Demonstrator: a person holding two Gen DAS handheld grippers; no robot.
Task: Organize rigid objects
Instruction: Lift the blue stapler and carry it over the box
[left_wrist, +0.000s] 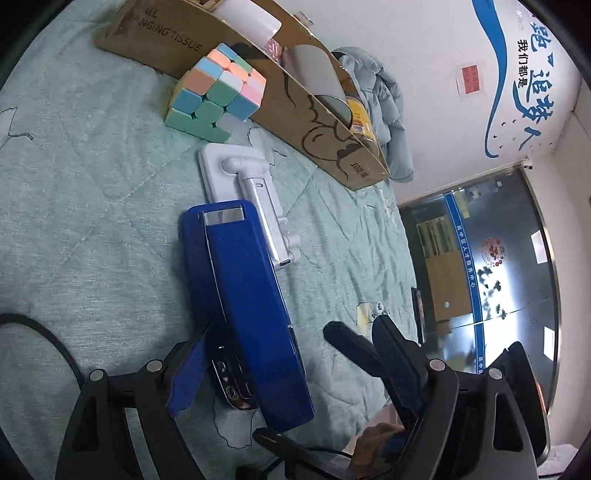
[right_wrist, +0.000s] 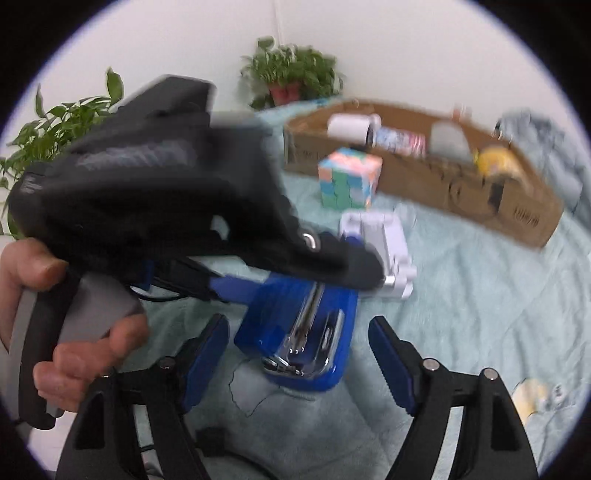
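So the blue stapler (left_wrist: 243, 314) is lying on its side on the pale green quilted bedspread (left_wrist: 92, 221), chrome underside showing, long axis running near to far. The left tongs (left_wrist: 284, 369) straddle its near end with the jaws wide: the left pad sits right against the stapler's left flank, but I can't tell if it actually touches, and the right finger stands clear on the other side with bedspread showing in the gap. Nothing is gripped.

From the right wrist view, the right tongs (right_wrist: 299, 358) are also spread wide, one blue pad either side of the stapler's (right_wrist: 299, 332) near end, and neither pad presses on it. That view is pretty blurred. The left tool's black body cuts across the left of it, with a hand (right_wrist: 55, 332) wrapped round its grey handle.

Just past the stapler's far end lies a white folding phone stand (left_wrist: 243, 192), touching or nearly touching it. A bit farther is a pastel puzzle cube (left_wrist: 218, 92), sitting right up against a long cardboard box (left_wrist: 295, 110). The box holds a white roll (right_wrist: 351, 127), a patterned can (right_wrist: 399, 142), something grey (right_wrist: 448, 142) and a yellow thing (right_wrist: 498, 158) at the right end. A bluish puffy jacket (left_wrist: 384, 99) is heaped behind the box, and two potted plants (right_wrist: 291, 74) stand by the far wall.
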